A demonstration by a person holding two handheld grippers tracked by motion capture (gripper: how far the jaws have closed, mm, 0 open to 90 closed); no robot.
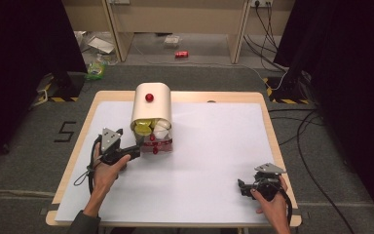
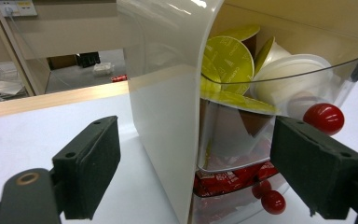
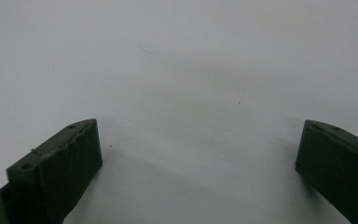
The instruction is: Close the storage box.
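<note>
Writing: print on the yellow-green capsule lids (image 2: 228,63) is too blurred to read.
Dispenser (image 1: 151,105): cream curved hood, red knob (image 1: 149,97), clear drawers; stands on the counter (image 1: 214,146), far-left of centre.
Contents: capsules on top, red packets (image 2: 233,179) below.
Left claw (image 1: 135,146): wide open, straddling the dispenser's corner.
Right claw (image 1: 241,186): wide open, empty, over bare counter.

Wooden table (image 1: 268,127), white sheet (image 1: 214,161) on it, capsule dispenser (image 1: 152,119) on sheet

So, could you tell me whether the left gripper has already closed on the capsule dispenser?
No, the left gripper is open, its fingers standing apart on either side of the capsule dispenser without pressing it.
</note>
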